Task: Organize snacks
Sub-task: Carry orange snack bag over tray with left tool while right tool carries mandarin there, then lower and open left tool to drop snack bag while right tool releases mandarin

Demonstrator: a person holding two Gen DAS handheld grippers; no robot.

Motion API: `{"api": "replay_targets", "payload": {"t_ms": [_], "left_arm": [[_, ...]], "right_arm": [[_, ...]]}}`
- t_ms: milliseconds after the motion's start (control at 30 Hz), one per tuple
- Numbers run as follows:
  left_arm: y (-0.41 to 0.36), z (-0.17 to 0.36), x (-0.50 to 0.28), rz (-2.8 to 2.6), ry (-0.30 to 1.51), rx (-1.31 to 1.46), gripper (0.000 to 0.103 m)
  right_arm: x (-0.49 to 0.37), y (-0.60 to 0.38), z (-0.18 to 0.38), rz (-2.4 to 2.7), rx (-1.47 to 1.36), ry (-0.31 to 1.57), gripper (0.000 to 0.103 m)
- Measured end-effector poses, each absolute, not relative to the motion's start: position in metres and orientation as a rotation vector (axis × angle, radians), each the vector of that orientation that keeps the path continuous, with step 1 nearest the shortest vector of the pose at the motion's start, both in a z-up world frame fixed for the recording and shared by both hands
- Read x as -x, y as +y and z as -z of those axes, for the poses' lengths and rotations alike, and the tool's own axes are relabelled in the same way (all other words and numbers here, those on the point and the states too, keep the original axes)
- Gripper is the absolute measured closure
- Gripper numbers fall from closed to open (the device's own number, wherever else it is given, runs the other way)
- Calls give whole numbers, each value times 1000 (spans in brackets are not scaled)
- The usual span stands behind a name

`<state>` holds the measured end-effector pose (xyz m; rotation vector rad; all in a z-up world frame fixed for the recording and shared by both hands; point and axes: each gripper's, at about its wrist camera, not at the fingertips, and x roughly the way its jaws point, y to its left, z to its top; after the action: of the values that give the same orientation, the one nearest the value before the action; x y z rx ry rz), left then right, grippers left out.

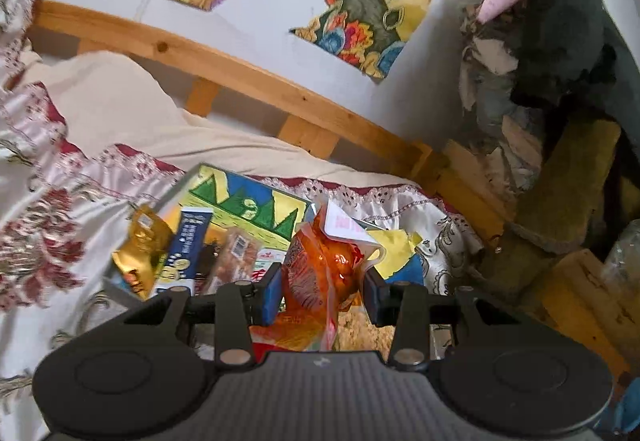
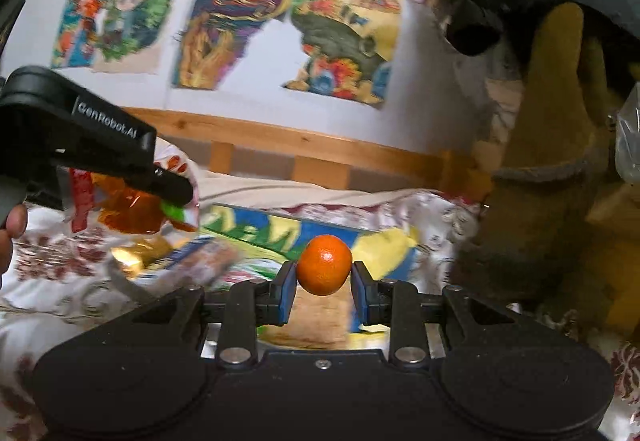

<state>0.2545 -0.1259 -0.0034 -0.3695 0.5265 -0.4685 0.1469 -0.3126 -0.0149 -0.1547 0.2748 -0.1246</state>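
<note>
My left gripper (image 1: 322,291) is shut on an orange see-through snack bag (image 1: 320,265) with a white top flap, held above the bed. The same bag (image 2: 128,209) shows in the right wrist view at the left, hanging from the left gripper's black body (image 2: 100,149). My right gripper (image 2: 323,289) is shut on a round orange mandarin (image 2: 324,265), pinched between its blue pads. Below both lies a flat box with a colourful painted inside (image 1: 256,205), (image 2: 280,231). A gold packet (image 1: 140,257), a blue packet (image 1: 188,245) and a clear-wrapped brown snack (image 1: 236,257) rest in it.
The box sits on a white bedspread with red floral pattern (image 1: 52,233). A wooden bed rail (image 1: 224,69) runs behind, under a white wall with colourful pictures (image 2: 240,21). Dark clothes and a mustard-yellow cloth (image 2: 560,121) pile up at the right. A hand (image 2: 12,229) shows at the left edge.
</note>
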Motion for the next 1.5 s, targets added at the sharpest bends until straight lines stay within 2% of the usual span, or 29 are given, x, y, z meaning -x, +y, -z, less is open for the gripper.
{"api": "replay_targets", "payload": {"t_ms": [600,1167,1500], "left_arm": [[-192,62,-301,489,644,285,58],[-192,63,-302,419,656,217,58],[-194,67,-302,411,650,218,57]], "right_arm": [[-188,-346,43,242,111,437,71],[-198,-351,55,266,114,537,71],[-198,-351,57,258,108,536,71]]}}
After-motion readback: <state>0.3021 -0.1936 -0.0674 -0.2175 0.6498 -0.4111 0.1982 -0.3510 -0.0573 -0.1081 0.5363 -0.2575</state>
